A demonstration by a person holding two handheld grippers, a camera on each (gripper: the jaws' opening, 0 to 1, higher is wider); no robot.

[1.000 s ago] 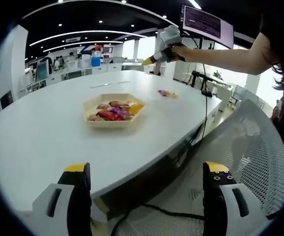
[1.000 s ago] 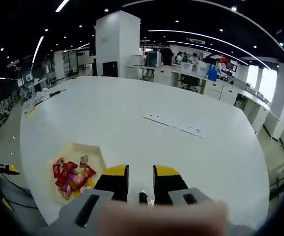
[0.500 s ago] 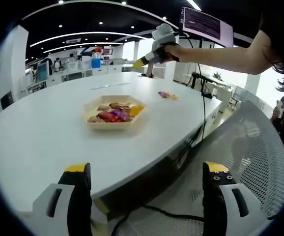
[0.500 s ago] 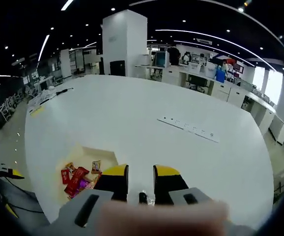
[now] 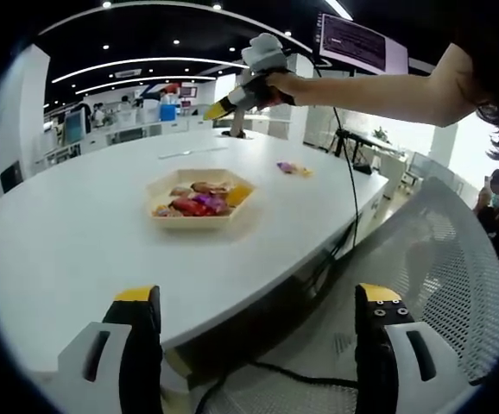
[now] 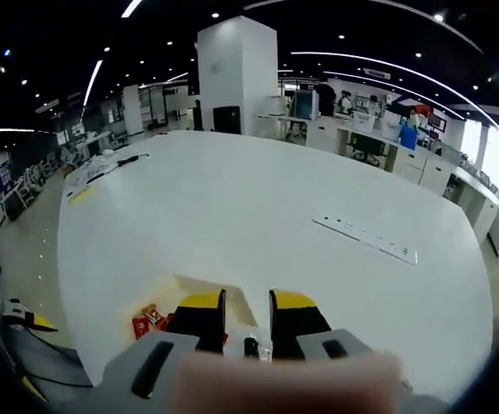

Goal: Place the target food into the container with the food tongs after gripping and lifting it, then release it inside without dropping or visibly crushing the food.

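A pale hexagonal tray (image 5: 199, 197) of wrapped snacks sits mid-table on the white table (image 5: 77, 233). One loose wrapped candy (image 5: 293, 166) lies further right. My left gripper (image 5: 257, 294) hangs open, low before the table edge, jaws wide apart and empty. A person's hand holds my right gripper (image 5: 217, 109) high above the table beyond the tray, yellow tips together. In the right gripper view my right gripper (image 6: 245, 300) looks down with its jaws drawn close, nothing seen between them. The tray (image 6: 150, 317) lies just left of and partly behind them. The left gripper (image 6: 21, 316) shows at the lower left.
A grey mesh chair (image 5: 444, 276) stands right of the left gripper, with a black cable (image 5: 258, 366) on the floor below. A flat power strip (image 6: 366, 235) lies across the table. A screen (image 5: 362, 41) hangs behind, and desks and a white pillar (image 6: 236, 69) stand beyond.
The right gripper has travelled leftward above the table, closer over the tray, which has slid down behind its jaws in its own view. The left gripper has stayed still and open.
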